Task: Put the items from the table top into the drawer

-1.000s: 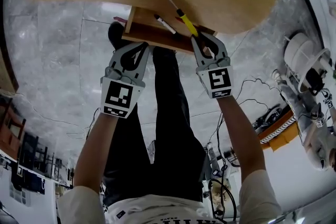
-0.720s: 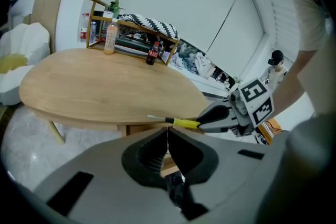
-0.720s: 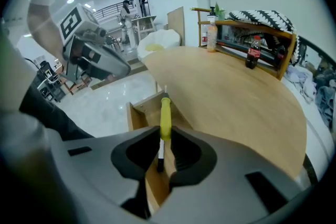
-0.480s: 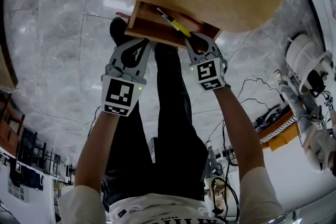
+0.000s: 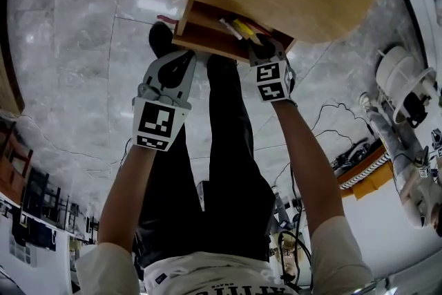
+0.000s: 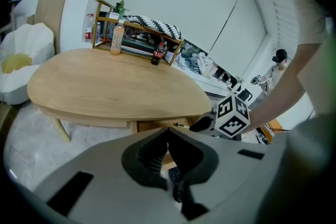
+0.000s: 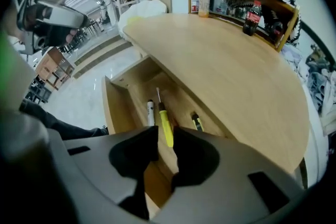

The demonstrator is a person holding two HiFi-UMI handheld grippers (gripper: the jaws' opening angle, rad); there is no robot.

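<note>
- my right gripper [image 7: 165,136] points steeply down into the open drawer [image 7: 113,107]. its jaws are opening, and the butt of the yellow-handled screwdriver [image 7: 164,119] sits in the gap with the pads no longer squeezing it, as far as i can judge.
- the screwdriver lies on the drawer floor, its long axis running straight away from my right jaws with the metal tip at the far end.
- my left gripper [image 6: 168,129] has its jaw tips together on nothing and hangs in front of the drawer, so the right is the nearer one.
- just left of the screwdriver lies a white marker pen [image 7: 150,112], roughly parallel to it. to the right is a small yellow-and-black tool [image 7: 197,122].
- beyond is the oval wooden table [image 7: 236,60].
- at its far edge a cola bottle [image 7: 253,14] has a red label, but i can't read any writing on it.
</note>
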